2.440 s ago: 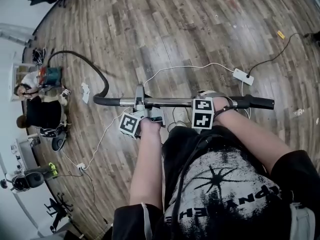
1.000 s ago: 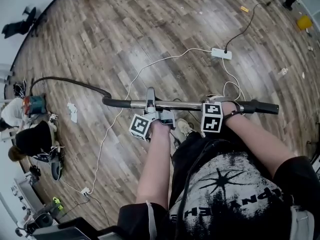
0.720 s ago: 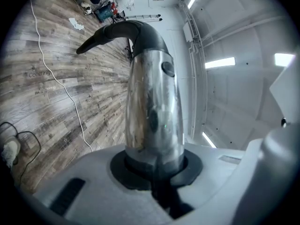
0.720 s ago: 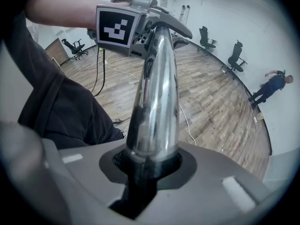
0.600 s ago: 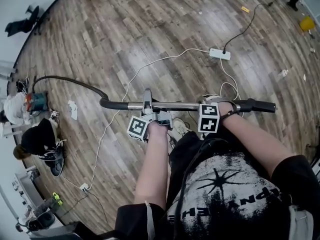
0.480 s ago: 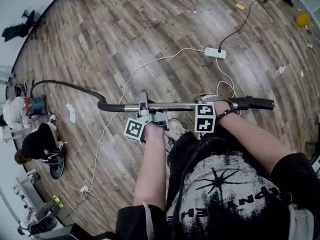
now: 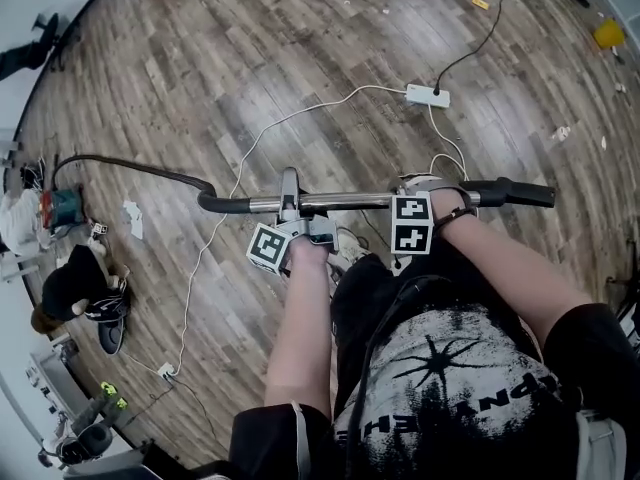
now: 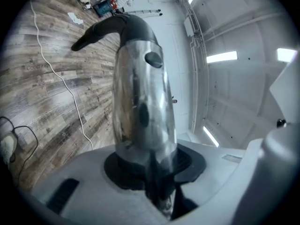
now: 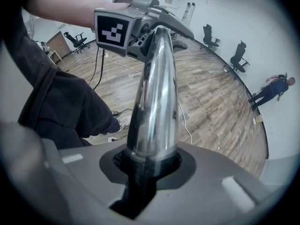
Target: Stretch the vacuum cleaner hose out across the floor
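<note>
A chrome wand tube lies level across the head view, with a black handle at its right end. From its left end a black hose curves over the floor to the vacuum cleaner at far left. My left gripper sits on the tube near the hose end. Its jaws have just been opening, and the tube still sits between the pads of that gripper. My right gripper is shut on the tube near the handle, and that gripper points steeply down.
A white power strip lies ahead, and its white cable trails under the wand. A person sits on the floor at left beside clutter. Office chairs and a standing person are along the far wall.
Both grippers and the wand have shifted together across the floor. The hose now lies longer and flatter toward the vacuum cleaner. The power strip has come closer.
</note>
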